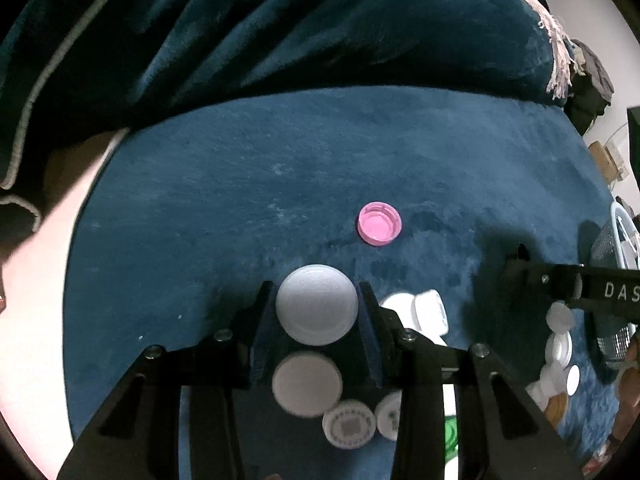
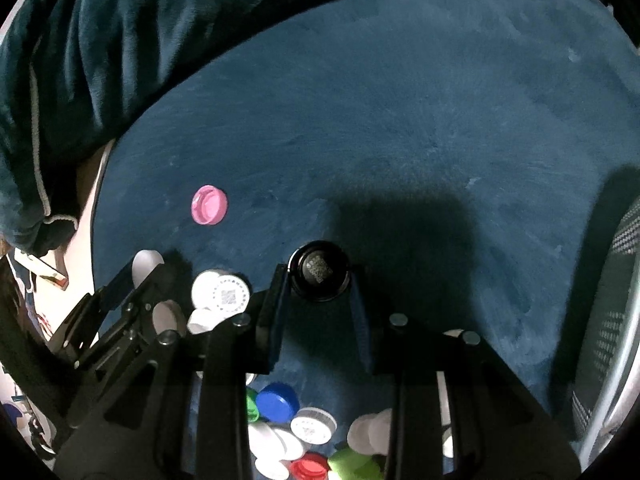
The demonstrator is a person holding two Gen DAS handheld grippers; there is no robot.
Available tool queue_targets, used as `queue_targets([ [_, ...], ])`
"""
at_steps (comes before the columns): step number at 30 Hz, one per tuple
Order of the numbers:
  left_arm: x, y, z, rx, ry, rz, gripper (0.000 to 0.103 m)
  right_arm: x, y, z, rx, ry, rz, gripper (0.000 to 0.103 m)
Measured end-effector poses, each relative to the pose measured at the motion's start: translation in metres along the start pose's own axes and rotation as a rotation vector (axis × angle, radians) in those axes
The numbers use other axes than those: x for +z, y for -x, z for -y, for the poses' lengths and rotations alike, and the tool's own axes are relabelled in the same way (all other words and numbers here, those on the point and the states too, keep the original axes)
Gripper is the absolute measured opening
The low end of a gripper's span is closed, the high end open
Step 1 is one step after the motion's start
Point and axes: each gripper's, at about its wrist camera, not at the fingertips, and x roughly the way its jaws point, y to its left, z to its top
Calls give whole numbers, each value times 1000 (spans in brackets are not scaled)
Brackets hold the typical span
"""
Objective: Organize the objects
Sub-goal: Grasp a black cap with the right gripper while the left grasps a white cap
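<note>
My left gripper (image 1: 317,300) is shut on a white domed cap (image 1: 317,310), held above the blue cloth. A pink cap (image 1: 379,225) lies open side up beyond it, also in the right wrist view (image 2: 209,205). My right gripper (image 2: 318,276) is shut on a black cap (image 2: 319,271) with a printed code. The left gripper shows at the left of the right wrist view (image 2: 140,276). The right gripper's finger (image 1: 560,284) shows at the right of the left wrist view.
Loose white caps (image 1: 308,384) lie below the left gripper; a pile of white, blue, green and red caps (image 2: 288,428) lies under the right gripper. A mesh basket (image 2: 612,320) stands at the right. A dark teal blanket (image 1: 280,32) is heaped behind.
</note>
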Motion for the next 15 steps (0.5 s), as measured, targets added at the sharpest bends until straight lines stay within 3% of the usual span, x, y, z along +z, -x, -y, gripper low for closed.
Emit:
queue_targets([
  [15,-13,36,15,-9,-32,41,41,-21,52,12,13,28,55,30],
])
